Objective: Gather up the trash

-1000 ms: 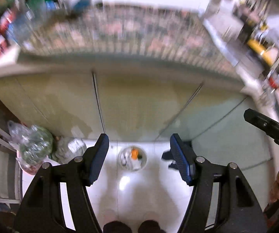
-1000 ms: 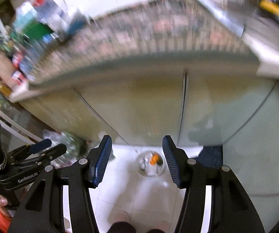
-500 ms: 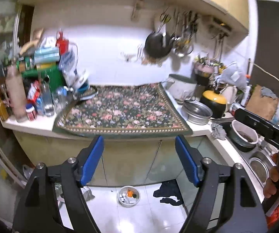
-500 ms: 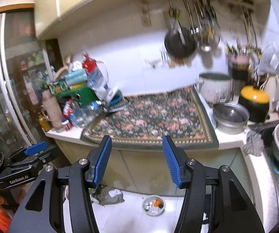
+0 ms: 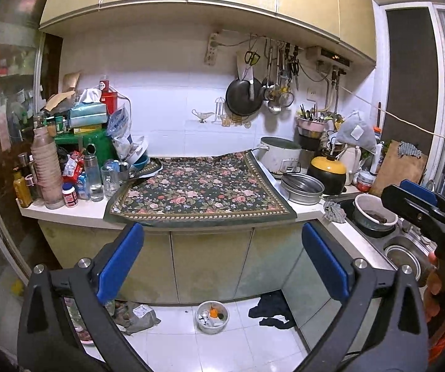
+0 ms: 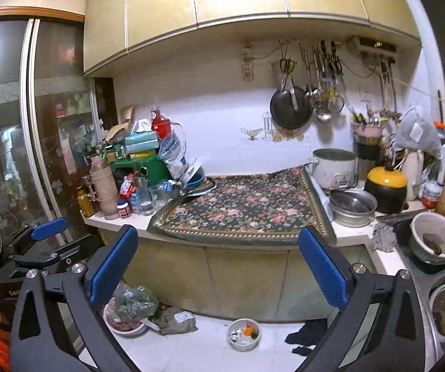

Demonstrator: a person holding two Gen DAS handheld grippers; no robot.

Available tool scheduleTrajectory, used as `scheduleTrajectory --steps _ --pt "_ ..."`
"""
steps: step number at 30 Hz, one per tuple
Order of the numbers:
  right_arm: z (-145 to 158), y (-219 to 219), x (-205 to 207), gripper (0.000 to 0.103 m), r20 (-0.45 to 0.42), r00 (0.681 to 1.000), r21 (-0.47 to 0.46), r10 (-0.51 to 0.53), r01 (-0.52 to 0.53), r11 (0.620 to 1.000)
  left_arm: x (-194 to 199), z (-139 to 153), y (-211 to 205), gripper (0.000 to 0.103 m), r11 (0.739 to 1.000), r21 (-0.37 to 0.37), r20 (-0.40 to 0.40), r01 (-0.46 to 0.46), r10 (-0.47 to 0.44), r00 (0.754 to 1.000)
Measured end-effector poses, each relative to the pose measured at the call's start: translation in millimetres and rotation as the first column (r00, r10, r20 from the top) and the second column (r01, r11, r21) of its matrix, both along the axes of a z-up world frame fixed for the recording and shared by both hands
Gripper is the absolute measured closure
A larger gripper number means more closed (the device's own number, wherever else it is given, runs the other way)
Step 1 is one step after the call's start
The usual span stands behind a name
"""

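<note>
My left gripper (image 5: 222,263) is open and empty, held in the air facing the kitchen counter. My right gripper (image 6: 217,262) is open and empty too, beside it. On the white floor below the cabinets stands a small bowl of scraps (image 5: 212,316), also in the right wrist view (image 6: 243,338). A crumpled grey bag (image 5: 135,314) lies to its left (image 6: 175,321). A dark rag (image 5: 272,310) lies to its right (image 6: 307,334). A clear bag of green waste (image 6: 134,300) sits in a dish at the left.
A floral cloth (image 5: 197,192) covers the counter. Bottles, jars and boxes (image 5: 76,161) crowd its left end. Pots, a metal pan (image 5: 301,187) and a sink with bowls (image 5: 374,214) stand at the right. A glass door (image 6: 11,142) is at the left.
Both grippers tilted up from looking down at the floor and cabinet doors to facing the counter and wall. Both stayed open and empty.
</note>
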State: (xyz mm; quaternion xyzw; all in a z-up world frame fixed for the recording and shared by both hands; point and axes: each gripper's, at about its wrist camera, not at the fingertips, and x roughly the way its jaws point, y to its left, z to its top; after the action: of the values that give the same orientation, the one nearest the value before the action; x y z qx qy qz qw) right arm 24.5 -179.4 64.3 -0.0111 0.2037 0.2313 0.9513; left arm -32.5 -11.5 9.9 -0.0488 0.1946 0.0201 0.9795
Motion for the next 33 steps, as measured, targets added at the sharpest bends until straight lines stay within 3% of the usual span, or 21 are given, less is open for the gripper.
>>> scheduleTrajectory --steps 33 --pt "-2.7 -2.8 -4.2 0.000 -0.052 0.999 -0.019 -0.005 0.004 1.000 1.8 0.6 11.3 0.001 1.000 -0.025 -0.004 -0.003 0.003 1.000"
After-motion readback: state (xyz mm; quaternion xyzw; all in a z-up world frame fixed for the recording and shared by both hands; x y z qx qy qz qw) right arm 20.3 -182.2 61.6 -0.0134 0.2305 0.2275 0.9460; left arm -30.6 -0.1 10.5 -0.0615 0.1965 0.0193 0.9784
